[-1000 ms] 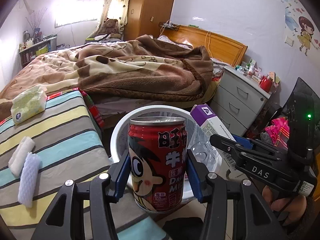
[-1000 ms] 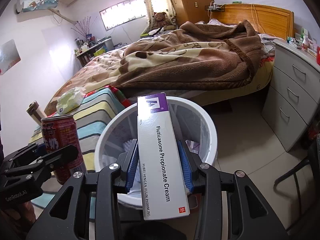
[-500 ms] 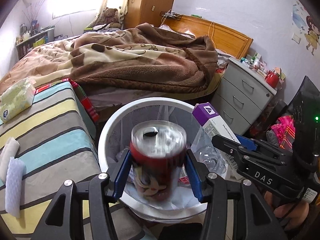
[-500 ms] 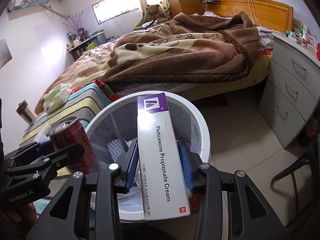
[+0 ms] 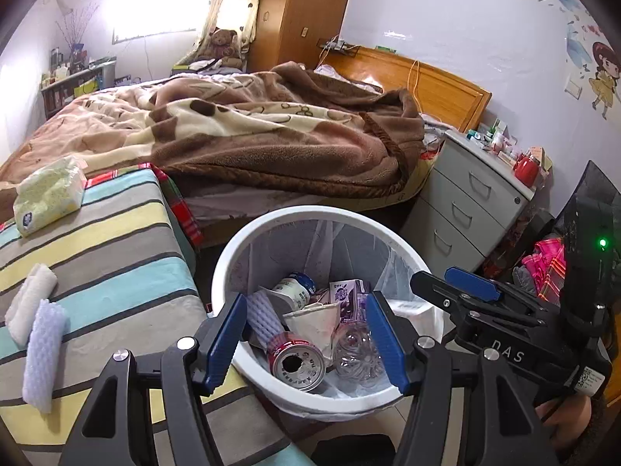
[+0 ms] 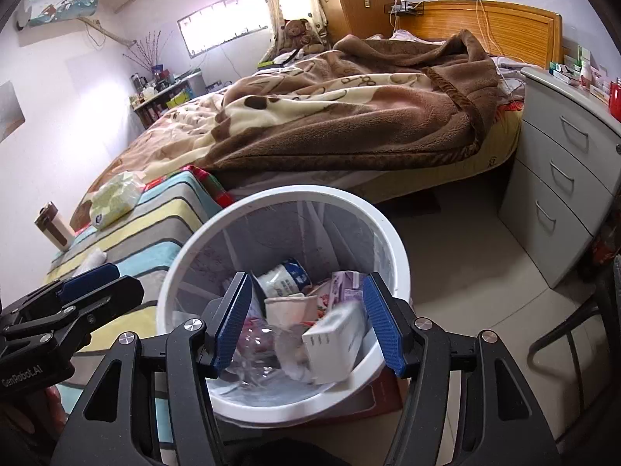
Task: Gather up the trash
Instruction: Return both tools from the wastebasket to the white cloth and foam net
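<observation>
1. The left gripper point(image 5: 306, 343) hangs over the near rim of the white bin point(image 5: 248, 233), pointing down into it. Its jaws are opening and nothing is between the blue pads.
2. Right below and just ahead of it the red can point(image 5: 297, 365) lies on its side in the bin, its pierced top facing the camera. It is clear of both pads.
3. The right gripper point(image 6: 306, 328) hangs over the same bin from the other side. Its jaws are opening too, and they are empty.
4. Just under its right pad the white cream box point(image 6: 335, 336) lies tilted against the bin wall, slightly blurred, apart from the pads.
5. Around those two, the bin also holds a clear plastic bottle point(image 5: 355, 351), a small white bottle with a blue cap point(image 5: 293, 285), a purple carton point(image 5: 345, 291), a crumpled paper cup point(image 5: 312, 318) and a piece of foam netting point(image 5: 262, 316).
6. Judged from this, the can and the box are done: both sit in the bin.
7. What seems left is to the left of the left gripper, on the striped cover point(image 5: 116, 256): a white foam sleeve point(image 5: 42, 349) and a white wad point(image 5: 27, 306) touching it, well apart from the bin.
8. Farther ahead on that cover lies a pale green tissue pack point(image 5: 48, 194); whether it counts as trash I cannot tell.
9. The next pick probably falls to the left gripper, since those pieces lie on its side.
</observation>
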